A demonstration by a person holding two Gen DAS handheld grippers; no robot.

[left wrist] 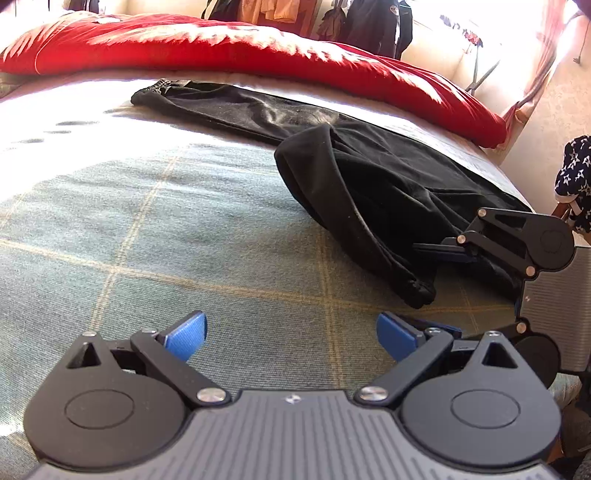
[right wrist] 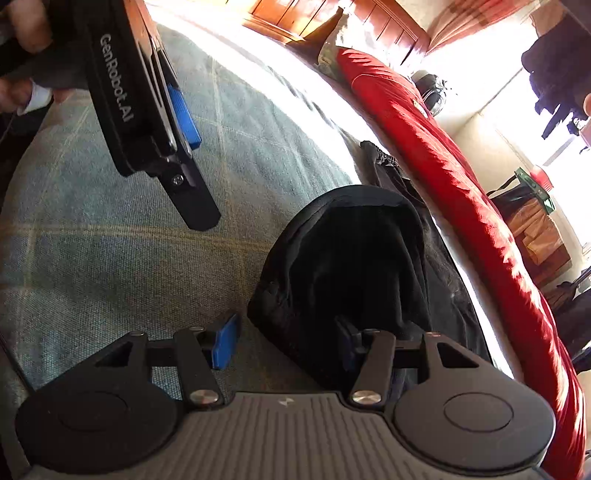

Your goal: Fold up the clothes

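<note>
Green-checked bed cover (left wrist: 155,236) spreads beneath your view, a red quilt (left wrist: 258,51) along its far edge. Black trousers (left wrist: 369,177) lie partly doubled over beside that quilt. Your left gripper (left wrist: 291,334) hovers agape over bare cover; your right gripper (right wrist: 288,341) straddles the trouser fold, unclosed.

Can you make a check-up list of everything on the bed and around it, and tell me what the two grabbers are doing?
Surface: bed cover, grey-green with thin checks, part in bright sun.
Job's things: black trousers lie across the bed, one leg doubled over into a hump, waistband at the far end.
Clutter: red quilt along the far side.
Grippers: left gripper open, over bare cover, holding nothing. Right gripper open, at the trousers' near end, one finger on the black cloth, one over the cover.
Cables: nothing seen.
Surroundings: clothes hanging past the bed, wooden furniture, sunny window; a star-patterned sleeve at the edge.
</note>
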